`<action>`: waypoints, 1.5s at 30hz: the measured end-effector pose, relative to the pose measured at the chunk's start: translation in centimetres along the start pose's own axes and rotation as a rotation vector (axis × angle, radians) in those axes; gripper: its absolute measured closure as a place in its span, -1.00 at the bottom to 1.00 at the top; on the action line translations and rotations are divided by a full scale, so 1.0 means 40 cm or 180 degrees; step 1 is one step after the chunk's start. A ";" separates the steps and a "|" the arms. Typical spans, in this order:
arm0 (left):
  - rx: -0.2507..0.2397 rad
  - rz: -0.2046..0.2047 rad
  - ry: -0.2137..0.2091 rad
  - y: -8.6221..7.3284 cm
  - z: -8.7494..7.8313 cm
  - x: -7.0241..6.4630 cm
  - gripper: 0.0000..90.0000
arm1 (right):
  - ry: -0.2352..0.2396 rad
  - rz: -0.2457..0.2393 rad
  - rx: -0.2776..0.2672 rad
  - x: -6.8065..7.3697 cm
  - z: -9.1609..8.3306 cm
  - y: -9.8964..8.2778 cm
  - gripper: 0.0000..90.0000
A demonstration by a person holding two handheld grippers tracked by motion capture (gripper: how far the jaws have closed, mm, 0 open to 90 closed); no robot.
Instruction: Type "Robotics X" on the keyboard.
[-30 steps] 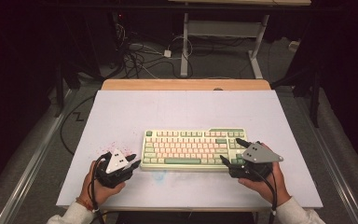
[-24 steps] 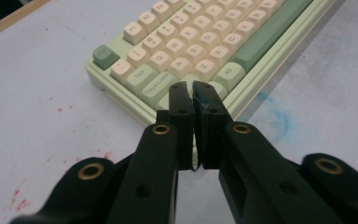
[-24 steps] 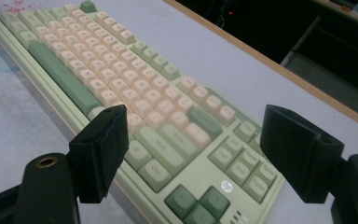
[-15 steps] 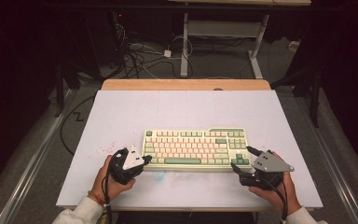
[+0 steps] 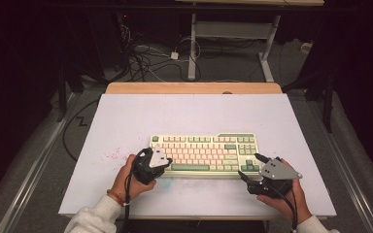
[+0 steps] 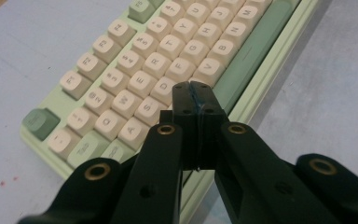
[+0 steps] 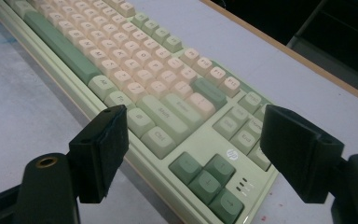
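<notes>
From above, the keyboard (image 5: 205, 154) lies square at the table's (image 5: 126, 111) middle, a little toward me. My left gripper (image 5: 166, 163) sits at its 7 o'clock corner, my right gripper (image 5: 249, 167) at its 5 o'clock corner. I judge that a careless push from either side could skew the board across the smooth top.

In my left gripper view, my jaws are pressed together on nothing, tips over the bottom letter row of the keyboard (image 6: 168, 60), just left of the green spacebar (image 6: 256, 44). Coming down off-centre, I might catch two caps at once.

In my right gripper view, my jaws stand spread, empty, flanking the arrow keys (image 7: 205, 179). The keyboard (image 7: 135, 70) is cream and green and looks clean.
</notes>
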State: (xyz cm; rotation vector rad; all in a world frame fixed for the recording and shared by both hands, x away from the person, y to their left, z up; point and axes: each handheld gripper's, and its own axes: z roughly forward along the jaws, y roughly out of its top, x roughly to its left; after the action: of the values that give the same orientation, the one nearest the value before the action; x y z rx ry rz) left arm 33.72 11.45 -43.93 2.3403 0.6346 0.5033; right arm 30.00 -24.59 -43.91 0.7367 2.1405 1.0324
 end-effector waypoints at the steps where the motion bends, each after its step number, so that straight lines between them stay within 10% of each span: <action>1: -0.0006 0.0003 -0.0021 0.007 0.005 0.000 0.94 | -0.0005 0.0001 0.0004 -0.001 0.001 -0.001 -0.47; 25: 0.0134 0.0183 -0.0237 0.096 0.103 -0.021 0.94 | 0.0039 -0.0005 0.0046 0.003 0.007 -0.005 -0.47; 45: 0.0202 0.0261 -0.0134 0.108 0.117 -0.027 0.94 | 0.0064 -0.0049 0.0075 0.006 0.009 -0.005 -0.47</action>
State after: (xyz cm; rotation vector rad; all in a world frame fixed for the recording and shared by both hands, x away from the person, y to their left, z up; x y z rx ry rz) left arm 36.55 5.65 -44.54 2.4381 0.5441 0.4755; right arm 30.09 -24.36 -44.34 0.7228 2.1757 1.0123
